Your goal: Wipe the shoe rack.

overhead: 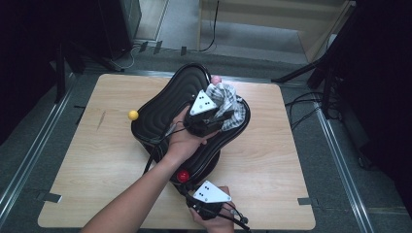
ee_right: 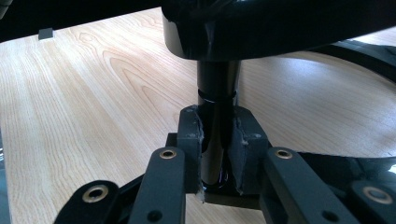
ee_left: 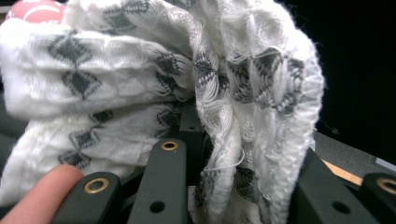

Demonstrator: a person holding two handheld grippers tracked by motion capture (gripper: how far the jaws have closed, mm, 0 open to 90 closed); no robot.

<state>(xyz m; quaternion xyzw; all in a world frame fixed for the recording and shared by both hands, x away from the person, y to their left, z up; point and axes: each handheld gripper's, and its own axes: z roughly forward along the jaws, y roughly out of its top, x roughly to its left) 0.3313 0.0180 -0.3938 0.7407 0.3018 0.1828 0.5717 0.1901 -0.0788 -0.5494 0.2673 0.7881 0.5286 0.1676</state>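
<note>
No readable text, label, brand or number is showing anywhere; black dots are marking two grey plates (overhead: 203, 103).

Light wooden table (overhead: 272, 160) stood mid-frame on grey floor (overhead: 335, 204). Metal rails (overhead: 29, 160) ran along both sides. Pale wooden shelf unit (overhead: 272, 19) occupied upper right; dark equipment at left and right edges.

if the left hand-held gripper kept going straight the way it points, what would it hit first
The left hand-held gripper already has the white patterned cloth bunched between its jaws; behind the cloth, probably the pink ball, though depth is unclear.
</note>
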